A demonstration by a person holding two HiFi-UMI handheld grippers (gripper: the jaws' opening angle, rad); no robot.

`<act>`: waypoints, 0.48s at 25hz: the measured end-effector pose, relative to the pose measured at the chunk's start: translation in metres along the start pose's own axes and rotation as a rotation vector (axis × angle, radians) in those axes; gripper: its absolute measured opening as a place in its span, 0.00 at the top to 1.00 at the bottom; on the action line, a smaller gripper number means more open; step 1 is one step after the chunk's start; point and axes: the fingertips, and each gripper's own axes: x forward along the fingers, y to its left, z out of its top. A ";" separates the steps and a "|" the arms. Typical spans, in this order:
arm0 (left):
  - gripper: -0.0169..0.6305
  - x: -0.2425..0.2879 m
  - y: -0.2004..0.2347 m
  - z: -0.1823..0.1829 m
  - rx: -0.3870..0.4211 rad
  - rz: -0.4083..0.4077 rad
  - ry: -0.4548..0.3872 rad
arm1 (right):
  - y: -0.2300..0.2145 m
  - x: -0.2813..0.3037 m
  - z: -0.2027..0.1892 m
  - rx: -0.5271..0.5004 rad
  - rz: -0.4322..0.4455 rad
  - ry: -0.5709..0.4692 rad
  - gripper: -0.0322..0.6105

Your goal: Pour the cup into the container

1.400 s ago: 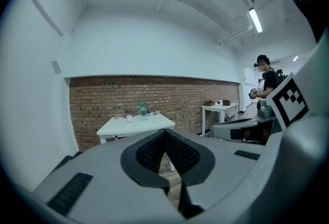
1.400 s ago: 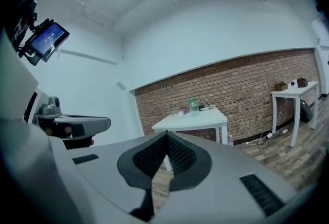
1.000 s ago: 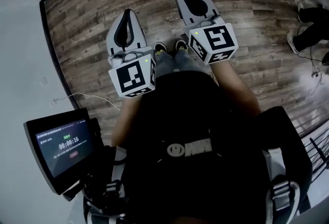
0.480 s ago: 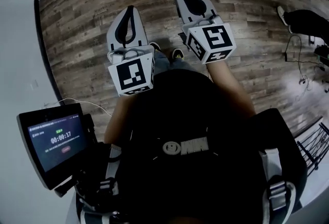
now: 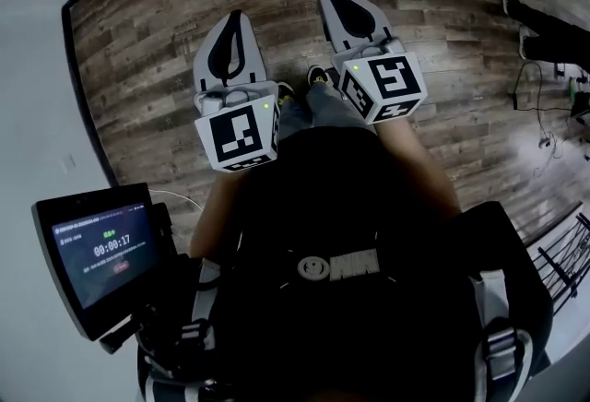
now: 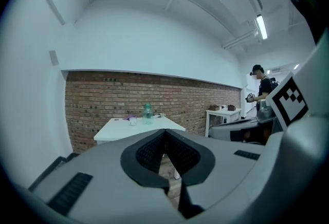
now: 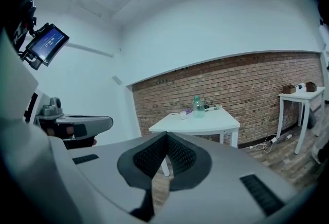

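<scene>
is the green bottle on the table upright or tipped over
Upright: the bottle stands on its base on the white table, cap uppermost.

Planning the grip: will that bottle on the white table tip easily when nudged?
Probably: the bottle stands tall and narrow on the table. It looks like clear plastic, so likely light and squashable; how full it is can't be told.

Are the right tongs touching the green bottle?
Apart. In the right gripper view the green bottle stands far off on the white table, well beyond the shut right tongs.
</scene>
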 end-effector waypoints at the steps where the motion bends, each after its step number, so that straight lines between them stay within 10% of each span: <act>1: 0.97 0.006 -0.002 0.001 0.001 -0.003 0.002 | -0.006 0.001 0.001 0.004 -0.003 0.000 0.96; 12: 0.97 0.082 -0.045 0.019 0.064 0.001 0.032 | -0.081 0.028 0.019 0.037 0.039 -0.028 0.96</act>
